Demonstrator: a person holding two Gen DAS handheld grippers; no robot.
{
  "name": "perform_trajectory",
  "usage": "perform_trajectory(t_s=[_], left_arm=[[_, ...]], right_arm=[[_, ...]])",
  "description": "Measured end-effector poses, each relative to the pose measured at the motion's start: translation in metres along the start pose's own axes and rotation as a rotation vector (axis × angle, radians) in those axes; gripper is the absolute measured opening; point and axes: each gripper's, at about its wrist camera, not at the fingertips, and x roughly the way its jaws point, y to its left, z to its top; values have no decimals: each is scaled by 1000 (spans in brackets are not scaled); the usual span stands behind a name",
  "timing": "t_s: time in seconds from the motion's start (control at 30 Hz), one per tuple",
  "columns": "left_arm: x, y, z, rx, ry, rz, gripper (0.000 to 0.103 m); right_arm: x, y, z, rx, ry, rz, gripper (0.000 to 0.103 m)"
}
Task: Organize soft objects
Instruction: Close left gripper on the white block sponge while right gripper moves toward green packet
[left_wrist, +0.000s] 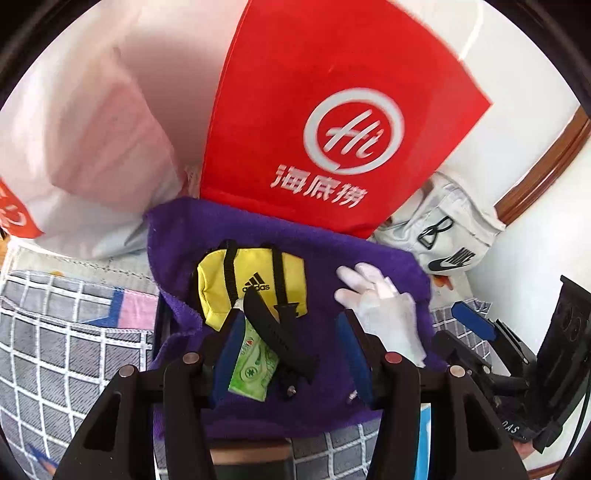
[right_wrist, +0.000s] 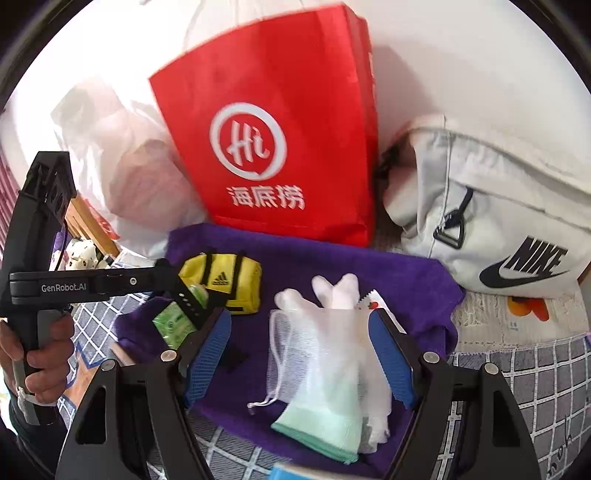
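The left hand-held gripper (left_wrist: 291, 347) stood wide open over the purple towel (left_wrist: 332, 236), gripping nothing, a black strap (left_wrist: 280, 332) and green tissue packet (left_wrist: 251, 365) lying between its fingers; the right hand-held gripper (right_wrist: 299, 354) gaped around the white glove (right_wrist: 332, 291) and mesh pouch (right_wrist: 295, 347), neither pinched; the yellow pouch (right_wrist: 221, 280) sat at ten o'clock. Closing might snag mesh alone, or towel pile; only the right view showed the pouch's drawstring and the glove's green cuff.

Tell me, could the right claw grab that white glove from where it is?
Probably yes. The right claw is open, its blue pads either side of the white glove on the purple towel, with nothing between them.
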Motion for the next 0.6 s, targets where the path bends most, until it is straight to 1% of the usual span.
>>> perform_trajectory(t_s=[0.07,0.17,0.3,0.4,0.53,0.6], left_arm=[[-13,-3,-5,0,-17,2,50],[-29,-8,-18,21,-9,12,50],[-52,-12,-42,48,-8,28,50],[-69,-11,-68,47,-1,37,52],[-84,-10,-102,57,17,61,52],[-91,-9,-122,57,32,61,53]], right_arm=[[-13,7,-2,1,-10,10,76],[-30,21,-9,-25,-2,-3,76],[-60,34,-25,-35,-19,-11,76],[-82,42,-43,-14,-21,-2,76],[-106,54,-68,-1,-16,-1,76],[-119,60,-82,7,-19,2,76]])
